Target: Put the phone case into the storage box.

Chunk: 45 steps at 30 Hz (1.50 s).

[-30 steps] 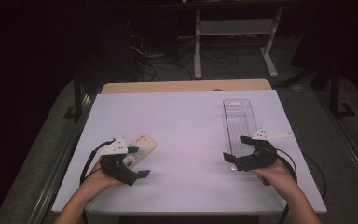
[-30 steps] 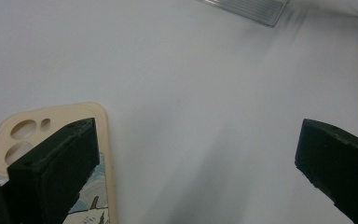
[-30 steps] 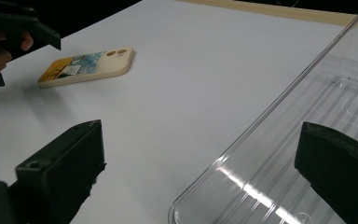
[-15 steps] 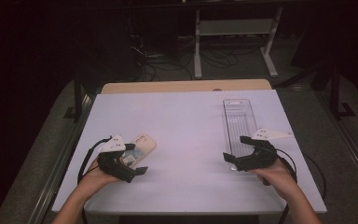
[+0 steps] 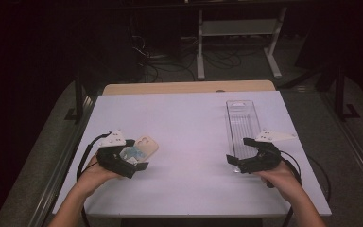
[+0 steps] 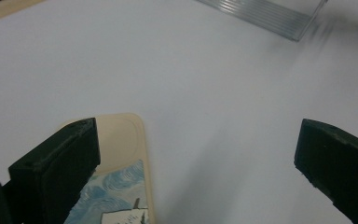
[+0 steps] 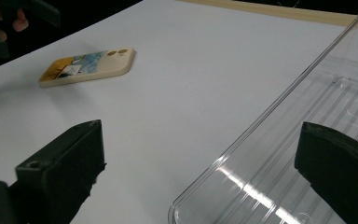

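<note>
Gaping left claw (image 6: 196, 154) over phone case (image 6: 121, 177), holding nothing.

From above, the left claw (image 5: 131, 161) covered the near end of the phone case (image 5: 143, 146), so only its far end showed. In the left claw's view, the bottom edge cut off the case (image 6: 121, 158) and one jaw hid its side. The clear tray (image 6: 265, 13) was cut off by the top edge there and blurred. In the right claw's view, the tray (image 7: 279, 154) ran off the right and bottom edges.
</note>
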Tool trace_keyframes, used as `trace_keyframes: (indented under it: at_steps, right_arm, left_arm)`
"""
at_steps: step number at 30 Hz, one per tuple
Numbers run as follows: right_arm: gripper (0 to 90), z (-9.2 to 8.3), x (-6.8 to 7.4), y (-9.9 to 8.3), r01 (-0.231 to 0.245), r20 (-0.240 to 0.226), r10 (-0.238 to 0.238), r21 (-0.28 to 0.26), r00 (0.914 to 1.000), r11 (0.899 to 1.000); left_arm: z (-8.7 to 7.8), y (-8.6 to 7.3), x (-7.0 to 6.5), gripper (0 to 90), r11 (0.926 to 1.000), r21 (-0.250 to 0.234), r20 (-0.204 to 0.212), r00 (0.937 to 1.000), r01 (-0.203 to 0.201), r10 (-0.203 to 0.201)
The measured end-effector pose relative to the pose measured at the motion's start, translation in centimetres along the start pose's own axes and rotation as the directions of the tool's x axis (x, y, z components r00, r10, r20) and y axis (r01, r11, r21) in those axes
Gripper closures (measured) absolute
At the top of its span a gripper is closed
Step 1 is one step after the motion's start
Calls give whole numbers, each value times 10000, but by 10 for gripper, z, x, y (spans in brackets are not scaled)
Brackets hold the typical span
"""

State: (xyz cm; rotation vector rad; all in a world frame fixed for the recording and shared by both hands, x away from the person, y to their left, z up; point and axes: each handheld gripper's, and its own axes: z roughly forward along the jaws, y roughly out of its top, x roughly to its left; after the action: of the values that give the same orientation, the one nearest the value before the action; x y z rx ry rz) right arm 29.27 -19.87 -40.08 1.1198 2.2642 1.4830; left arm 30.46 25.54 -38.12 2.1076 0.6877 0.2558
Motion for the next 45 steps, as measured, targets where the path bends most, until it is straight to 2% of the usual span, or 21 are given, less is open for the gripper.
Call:
trace_keyframes:
  at_steps: [14,19,23,24,29,31,37,43,44,45]
  right_arm:
    - [10,0,0,0,-16,-41,16,9,10000,10000]
    - [10,-1,0,0,-20,-50,20,17,10000,10000]
    - [10,-1,0,0,-17,-60,17,9,10000,10000]
    - [10,-1,-1,0,-14,-61,14,12,10000,10000]
    - [10,0,-1,0,-12,-67,12,3,10000,10000]
    - [10,0,-1,0,-9,-71,9,7,10000,10000]
    - [10,0,0,0,34,-47,-34,23,10000,10000]
    - [10,0,0,0,61,-31,-61,32,10000,10000]
    - [10,0,0,0,61,-33,-61,28,10000,10000]
    - [10,0,0,0,49,-31,-49,21,10000,10000]
  left_arm:
    - [-3,15,15,0,10000,0,-429,9991,-32,32]
    - [-1,20,21,0,10000,-57,-599,9982,29,-32]
    - [-1,23,26,0,9995,-193,-565,9981,236,-246]
    - [-1,24,28,0,9998,-145,-636,9978,162,-171]
    - [1,25,32,0,9990,-306,-732,9967,340,-362]
    - [1,25,33,0,9993,-236,-828,9960,304,-323]
    - [4,23,38,0,9987,-143,-1128,9923,492,-505]
    - [4,21,44,0,9966,218,-1613,9841,791,-745]
    - [4,21,47,0,9972,257,-1702,9833,701,-648]
    - [4,20,47,0,9947,174,-1778,9793,1013,-966]
